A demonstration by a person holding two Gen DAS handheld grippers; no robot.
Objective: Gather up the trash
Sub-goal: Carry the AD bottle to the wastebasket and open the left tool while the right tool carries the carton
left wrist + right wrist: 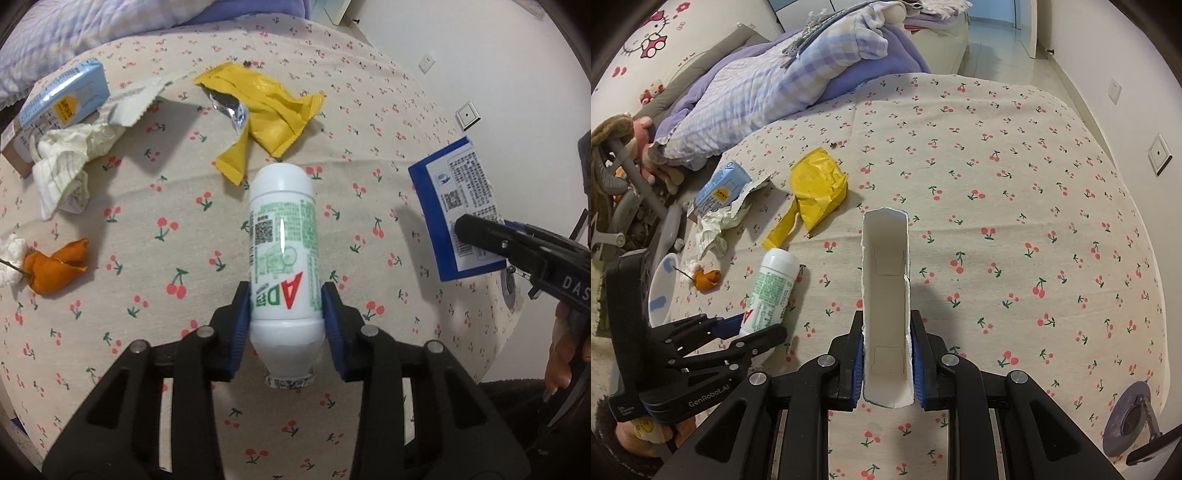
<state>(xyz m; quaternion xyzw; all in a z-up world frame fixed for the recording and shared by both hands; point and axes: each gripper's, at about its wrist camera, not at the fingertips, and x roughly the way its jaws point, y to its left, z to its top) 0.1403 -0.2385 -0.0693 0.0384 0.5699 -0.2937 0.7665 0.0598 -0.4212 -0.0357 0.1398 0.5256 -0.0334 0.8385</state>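
Left gripper (286,325) points flat over the cherry bedsheet (369,110), its blue pads squeezing a white bottle (282,254) w/ green print, cap end near the cam. Right gripper (886,363) is clamped on a blue carton (460,206), open end facing the cam. Yellow wrapper (266,118), orange peel (51,267) & tissues (70,162) lie on the sheet past the bottle.

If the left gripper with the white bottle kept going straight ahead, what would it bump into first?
Probably the yellow wrapper: it lies on the bedsheet just past the end of the white bottle in the left gripper, though height above the bed is unclear.
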